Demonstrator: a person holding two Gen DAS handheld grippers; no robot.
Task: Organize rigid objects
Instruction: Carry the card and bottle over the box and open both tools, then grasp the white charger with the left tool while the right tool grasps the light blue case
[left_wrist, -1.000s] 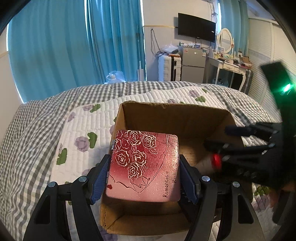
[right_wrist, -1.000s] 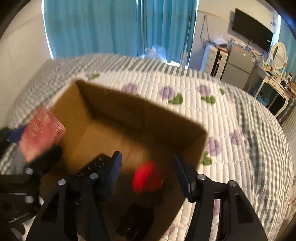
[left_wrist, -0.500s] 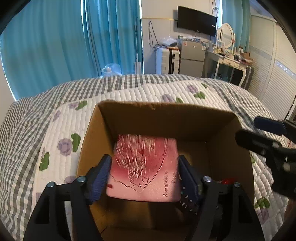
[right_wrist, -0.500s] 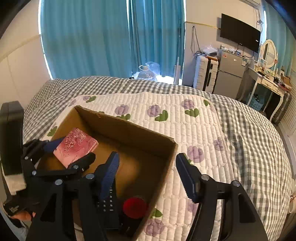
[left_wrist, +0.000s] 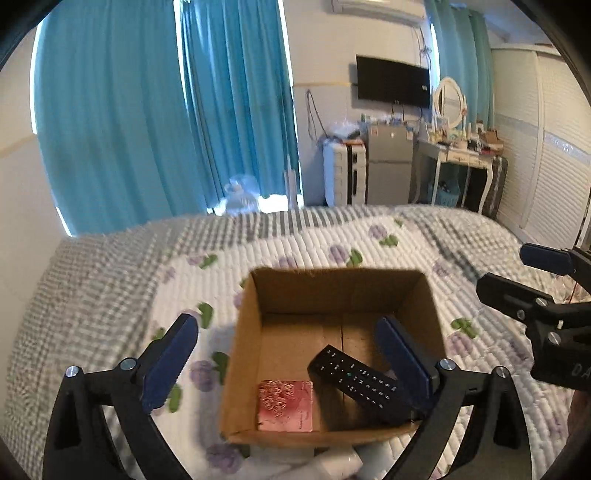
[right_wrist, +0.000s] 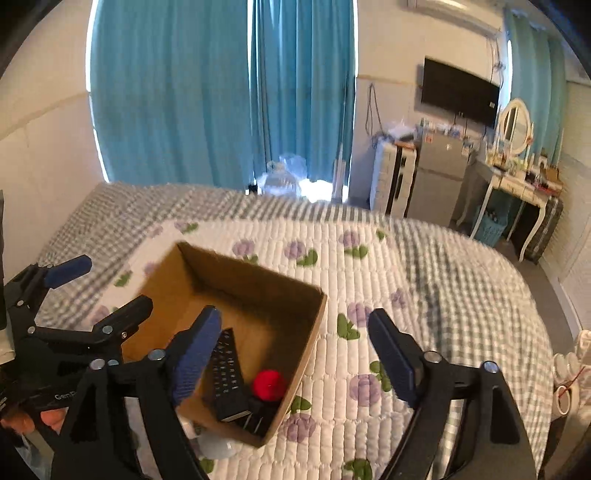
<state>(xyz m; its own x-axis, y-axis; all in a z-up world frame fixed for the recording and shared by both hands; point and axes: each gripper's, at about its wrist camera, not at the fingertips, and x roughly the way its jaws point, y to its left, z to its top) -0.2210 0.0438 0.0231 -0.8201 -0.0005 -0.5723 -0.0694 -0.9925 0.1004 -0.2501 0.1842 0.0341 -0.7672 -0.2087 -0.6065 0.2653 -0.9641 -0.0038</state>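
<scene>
- Left claw (left_wrist: 291, 354): jaws wide, nothing between the pads; they have just been opening. It hangs above the near edge of the cardboard box (left_wrist: 243, 332), tilted down into it.
- Right claw (right_wrist: 295, 354): jaws well apart and empty, also just opening; it straddles the box's right wall.
- Pink rose-print tin (left_wrist: 286, 405): lies flat on the box floor in the near left corner, below and slightly ahead of the left claw.
- Black remote (left_wrist: 356, 378): beside the tin, long axis running diagonally from box centre toward the near right corner (one end seems propped on something dark).
- Red ball (right_wrist: 269, 384): near right corner, just beside the remote, closest to the right claw.
- Judgement: all three items sit inside; any next pick lies outside the box. A white object (left_wrist: 338, 461) shows just below the box's near wall, nearer the left claw.
- Beyond: quilted bed (right_wrist: 424, 266), blue curtains.
</scene>
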